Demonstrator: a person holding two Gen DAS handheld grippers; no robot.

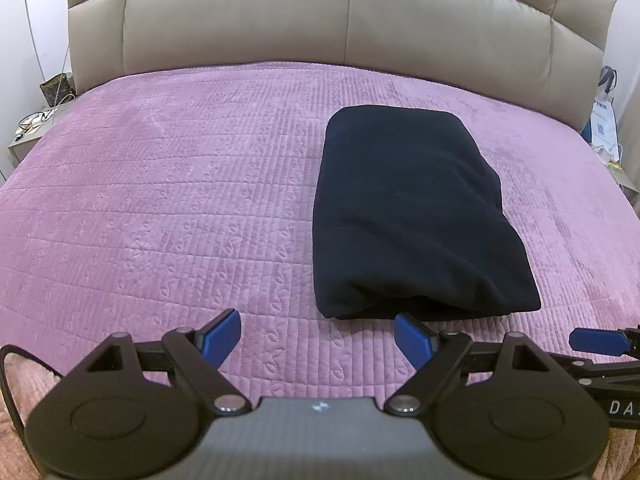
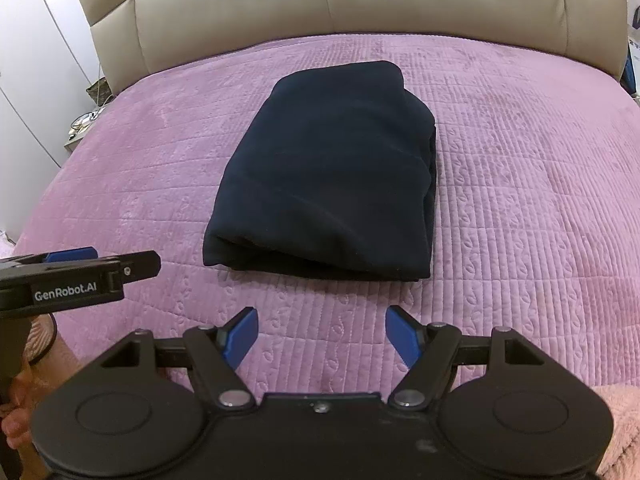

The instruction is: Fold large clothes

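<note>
A dark navy garment [image 1: 412, 208] lies folded into a thick rectangular bundle on the purple quilted bedspread [image 1: 180, 200]. It also shows in the right wrist view [image 2: 328, 172], straight ahead. My left gripper [image 1: 318, 338] is open and empty, just short of the bundle's near left corner. My right gripper [image 2: 322, 334] is open and empty, a little short of the bundle's near edge. The left gripper shows at the left of the right wrist view [image 2: 80, 268], and a right fingertip [image 1: 598, 341] shows at the right edge of the left wrist view.
A beige padded headboard [image 1: 340, 20] stands at the far end of the bed. A nightstand with a small basket and cables [image 1: 44, 108] is at the far left. Bags [image 1: 604, 120] stand at the far right. A pink fluffy cloth [image 2: 616, 432] lies at the near edge.
</note>
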